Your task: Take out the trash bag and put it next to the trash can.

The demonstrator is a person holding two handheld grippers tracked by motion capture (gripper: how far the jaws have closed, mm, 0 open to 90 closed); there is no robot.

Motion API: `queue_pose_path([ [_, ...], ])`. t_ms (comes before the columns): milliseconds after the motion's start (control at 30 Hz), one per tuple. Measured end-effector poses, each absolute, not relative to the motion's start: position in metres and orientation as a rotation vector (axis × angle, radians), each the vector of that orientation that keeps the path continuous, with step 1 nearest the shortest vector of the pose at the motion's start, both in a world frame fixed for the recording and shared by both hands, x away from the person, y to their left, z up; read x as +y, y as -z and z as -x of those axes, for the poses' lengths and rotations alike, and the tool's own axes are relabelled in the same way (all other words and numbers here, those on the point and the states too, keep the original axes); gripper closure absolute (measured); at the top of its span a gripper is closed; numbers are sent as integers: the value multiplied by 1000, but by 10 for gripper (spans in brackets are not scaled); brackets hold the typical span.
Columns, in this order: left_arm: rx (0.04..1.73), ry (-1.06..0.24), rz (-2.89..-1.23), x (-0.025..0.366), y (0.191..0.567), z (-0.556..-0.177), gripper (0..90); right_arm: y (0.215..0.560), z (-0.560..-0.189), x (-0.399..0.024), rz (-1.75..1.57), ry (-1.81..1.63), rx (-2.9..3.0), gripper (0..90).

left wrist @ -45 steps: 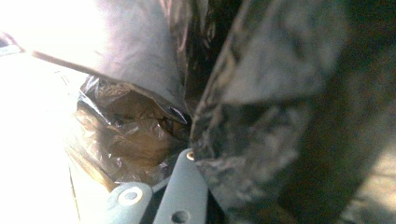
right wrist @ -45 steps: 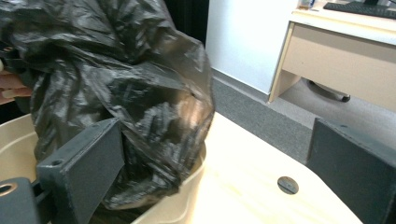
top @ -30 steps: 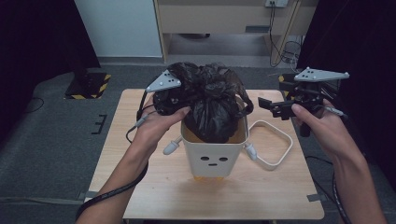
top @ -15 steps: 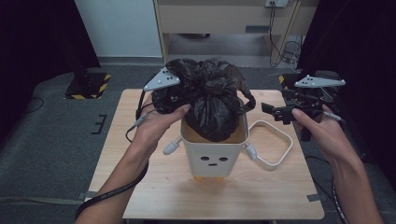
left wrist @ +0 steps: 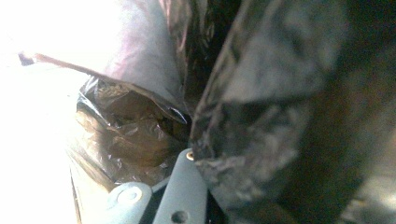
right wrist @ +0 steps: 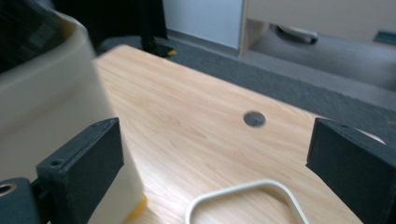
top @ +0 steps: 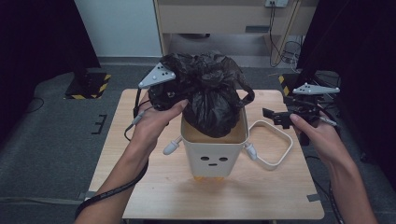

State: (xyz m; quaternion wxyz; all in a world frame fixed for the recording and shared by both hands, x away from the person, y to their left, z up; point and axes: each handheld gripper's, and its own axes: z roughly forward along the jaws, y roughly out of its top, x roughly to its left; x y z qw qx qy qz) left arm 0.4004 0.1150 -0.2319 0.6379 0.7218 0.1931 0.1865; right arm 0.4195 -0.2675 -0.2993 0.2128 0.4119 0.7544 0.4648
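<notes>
While the black bin bag (top: 210, 100) hangs partly lifted, its lower part sits inside the cream bin (top: 214, 154) and its gathered top rises well above the rim; removal is judged begun, not finished. The left gripper (top: 170, 95) is clamped on the bunched plastic near the bag's upper left side, and the left gripper view shows crumpled black film pressed against its jaws. The right gripper (top: 280, 116) hangs apart from the bag near the right edge of the table (top: 140, 186), jaws spread wide and holding nothing, above the white loop-shaped ring (top: 273, 142) (apparently the bin's liner frame), which lies flat just beside the bin. Outstanding, by my judgement: draw the bag fully clear of the bin and set it down. The bin stands upright near the table's middle.
</notes>
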Motion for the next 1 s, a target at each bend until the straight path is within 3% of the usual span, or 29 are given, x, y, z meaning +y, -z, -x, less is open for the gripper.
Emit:
queue_pose_path([
  [267, 434, -423, -1643, 115, 230, -400, 885, 327, -429, -278, -1226, -1258, 2081, 44],
  [1000, 466, -454, -1556, 145, 212, -393, 885, 347, -427, -287, -1270, -1252, 2076, 44],
])
